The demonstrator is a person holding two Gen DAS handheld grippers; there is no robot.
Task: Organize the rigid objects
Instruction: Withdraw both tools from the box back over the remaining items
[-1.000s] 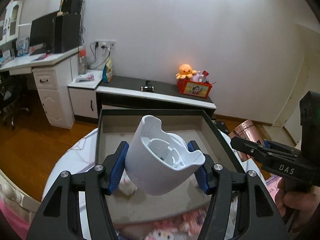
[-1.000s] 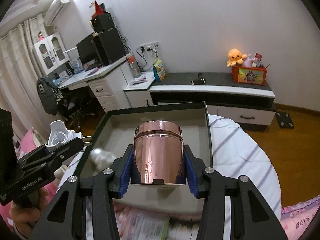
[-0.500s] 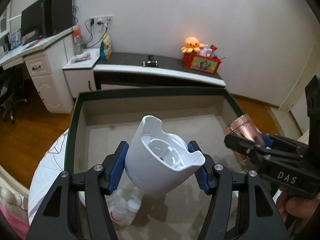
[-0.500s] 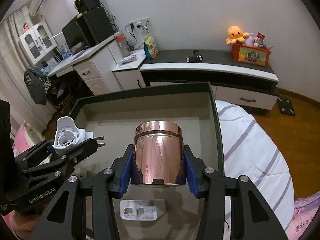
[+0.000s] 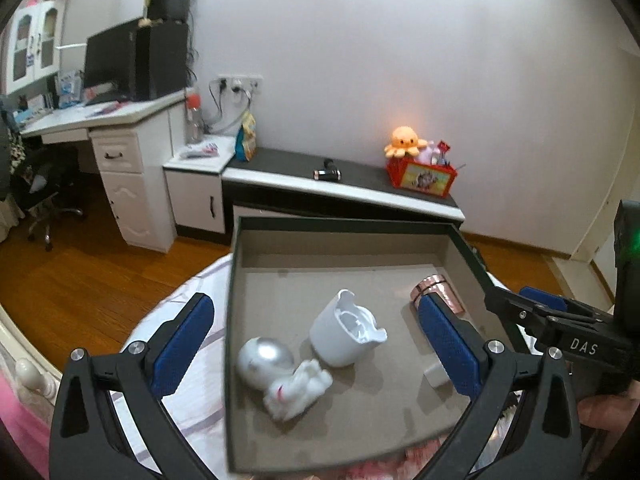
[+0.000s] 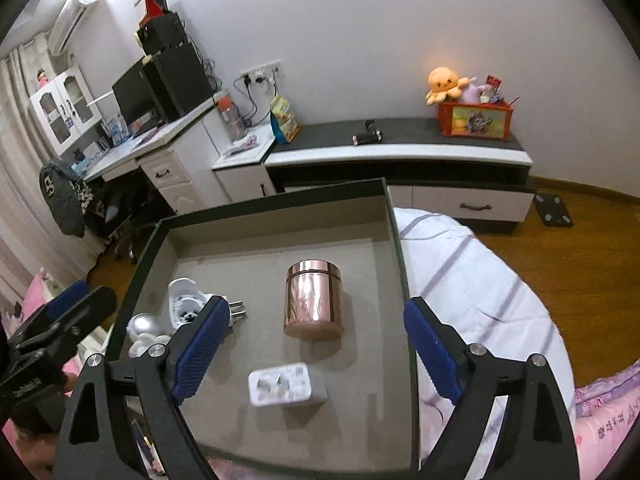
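A dark-rimmed box [image 5: 234,288] [image 6: 394,240] lies on the bed. Inside it lie a white plug adapter [image 5: 346,334] [image 6: 184,306], a rose-gold tin [image 5: 438,294] [image 6: 314,300] standing upright, a silver-headed white figurine [image 5: 280,372] [image 6: 144,330] and a small white charger block [image 6: 282,384] [image 5: 434,374]. My left gripper [image 5: 316,350] is open and empty, above and behind the adapter. My right gripper [image 6: 316,354] is open and empty, behind the tin; it also shows at the right of the left wrist view [image 5: 532,310].
The box rests on a white striped quilt [image 6: 480,280]. Beyond are a wooden floor, a low dark-topped cabinet [image 6: 400,148] with a red toy box [image 6: 474,118], and a white desk [image 5: 100,128] with a monitor.
Both grippers have opened and pulled back. The adapter and the tin, held before, now rest in the box.
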